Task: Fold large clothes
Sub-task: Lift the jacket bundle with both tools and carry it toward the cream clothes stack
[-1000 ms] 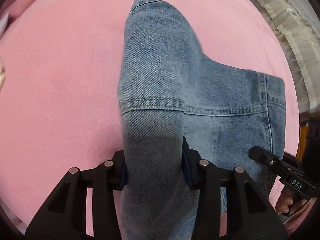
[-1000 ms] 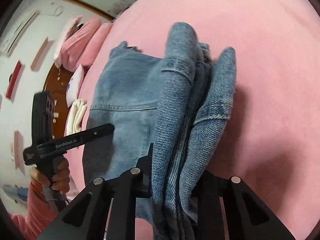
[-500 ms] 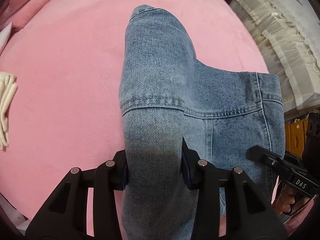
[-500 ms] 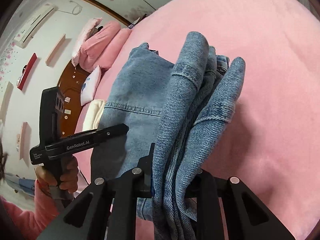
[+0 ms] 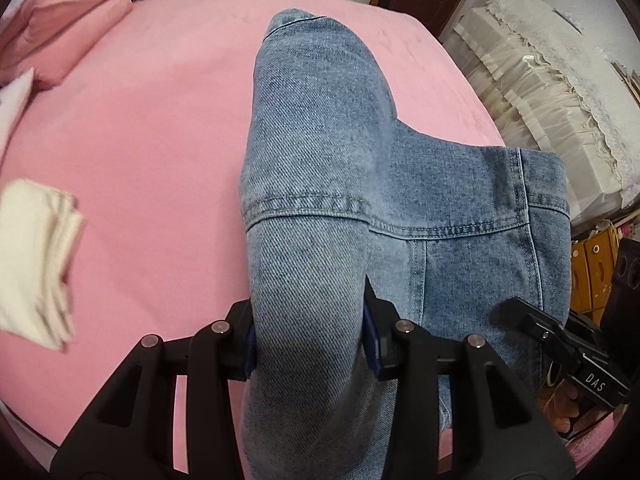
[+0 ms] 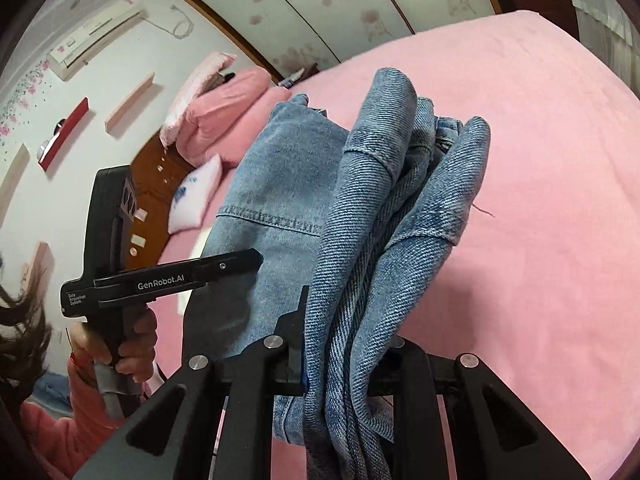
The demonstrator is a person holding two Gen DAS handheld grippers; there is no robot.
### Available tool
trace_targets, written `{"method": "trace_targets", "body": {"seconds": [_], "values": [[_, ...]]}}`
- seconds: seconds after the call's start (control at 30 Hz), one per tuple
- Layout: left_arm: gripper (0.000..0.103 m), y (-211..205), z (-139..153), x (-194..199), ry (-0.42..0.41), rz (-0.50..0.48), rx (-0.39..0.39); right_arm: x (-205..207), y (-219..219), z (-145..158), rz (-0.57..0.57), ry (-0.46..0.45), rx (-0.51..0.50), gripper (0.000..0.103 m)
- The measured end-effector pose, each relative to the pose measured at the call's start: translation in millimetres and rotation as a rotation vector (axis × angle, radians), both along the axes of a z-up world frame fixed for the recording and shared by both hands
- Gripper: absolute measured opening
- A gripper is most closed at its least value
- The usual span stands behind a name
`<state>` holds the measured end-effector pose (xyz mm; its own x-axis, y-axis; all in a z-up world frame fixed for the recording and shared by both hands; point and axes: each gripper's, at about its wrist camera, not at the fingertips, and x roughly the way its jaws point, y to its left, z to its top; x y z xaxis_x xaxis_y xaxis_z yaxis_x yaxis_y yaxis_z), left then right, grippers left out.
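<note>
A blue denim garment [image 5: 320,152] hangs above the pink bed [image 5: 140,140], lifted by both grippers. My left gripper [image 5: 308,340] is shut on a thick fold of the denim, which bulges up between its fingers and hides the pads. My right gripper [image 6: 340,356] is shut on a bunch of several denim layers [image 6: 380,220] that stand up in front of the camera. In the right wrist view the left gripper [image 6: 240,260] shows at the left, held by a hand, its tip against the flat denim panel [image 6: 280,184]. The right gripper's body [image 5: 576,352] shows at the lower right of the left wrist view.
A folded cream cloth [image 5: 36,256] lies on the bed at the left. Pink pillows [image 5: 60,28] and a white pillow [image 6: 196,196] sit at the headboard end. Lace-covered storage boxes [image 5: 540,92] stand beside the bed on the right. A person's pink sleeve [image 6: 60,432] is low left.
Both grippers have risen with the denim, so more of the bed and room shows. The cream cloth and pillows have come into the left wrist view. Both grips are unchanged.
</note>
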<state>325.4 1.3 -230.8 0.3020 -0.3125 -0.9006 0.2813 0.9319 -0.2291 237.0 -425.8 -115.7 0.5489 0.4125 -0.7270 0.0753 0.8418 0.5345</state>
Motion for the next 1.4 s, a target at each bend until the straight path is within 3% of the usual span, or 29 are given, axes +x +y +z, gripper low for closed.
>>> {"method": "trace_targets", "body": {"seconds": [0.2,0.43,0.77,0.83,0.9,1.1,1.4], "values": [[0.037,102.7,34.4,39.1,-0.047,0.004,0.034,27.0,82.1,-6.2,-0.01,-0.05,0.022,0.016],[0.037,253.8,54.9,82.5,-0.081,0.087,0.072,70.8,182.2,-30.1,0.046,-0.077,0.068,0.016],[0.037,469.8,57.6,131.9,-0.087,0.24,0.164,150.3,291.8,-88.1,0.171,-0.105,0.143,0.016],[0.037,515.6,54.5,119.8,-0.088,0.259,0.184,168.8,320.0,-105.0,0.198,-0.111,0.16,0.016],[0.037,548.6,48.5,125.9,-0.083,0.279,0.209,181.6,353.4,-124.8,0.226,-0.117,0.172,0.016],[0.037,615.8,19.8,136.4,-0.061,0.333,0.295,207.6,381.0,-191.2,0.275,-0.113,0.209,0.016],[0.037,654.9,-76.0,184.7,-0.007,0.392,0.437,229.5,491.1,-324.8,0.276,-0.039,0.286,0.016]]}}
